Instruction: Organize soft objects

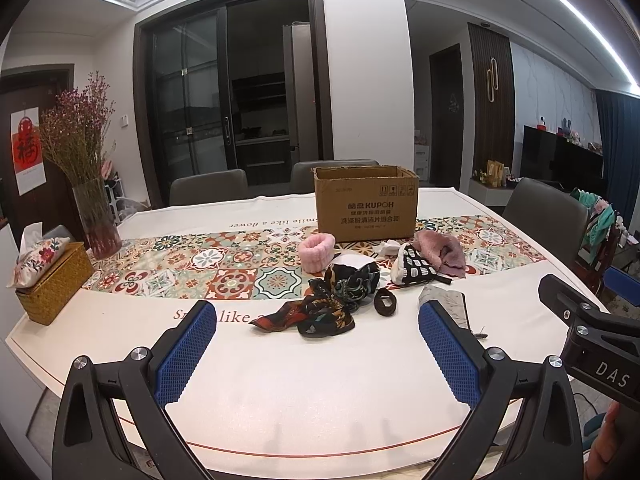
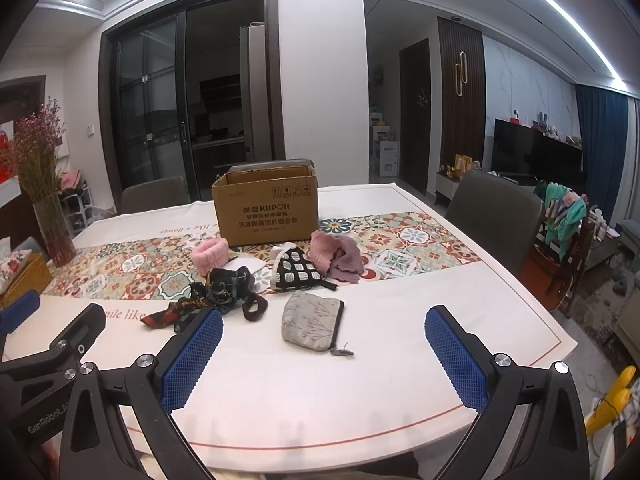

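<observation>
On the white table [image 1: 280,380], with the cardboard box [image 1: 366,204] as my landmark, I log the following.

Left gripper [image 1: 316,344]: fingers [image 1: 186,350] spread wide, blue pads facing each other, nothing between them, held over the bare cloth on the near side of the box and touching nothing that I can see.

Right gripper [image 2: 324,354]: fingers [image 2: 456,358] likewise spread wide and holding nothing; its body also shows at the right edge of the left wrist view.

Cardboard box: upright, top flaps open, standing on the patterned runner [image 1: 224,264] at the far side of the table; its contents are hidden from me.

Soft items, all outside the box and on its near side:
- pink headband [image 1: 317,250], just in front of the box's left corner;
- pink-mauve knitted piece [image 2: 336,256], in front of the box's right corner;
- black-and-white patterned pouch [image 2: 295,272], touching that knitted piece on its left;
- dark patterned scarf [image 1: 320,308], bunched, nearer to me than the headband;
- dark brown hair tie [image 2: 254,307], just beside the scarf;
- grey zip pouch [image 2: 312,326], nearest to me of the items, lying flat between the right gripper's fingers in that view but apart from them.

Other: glass vase of dried flowers [image 1: 96,216] and woven tissue box [image 1: 52,280], both well to the left of the box.
</observation>
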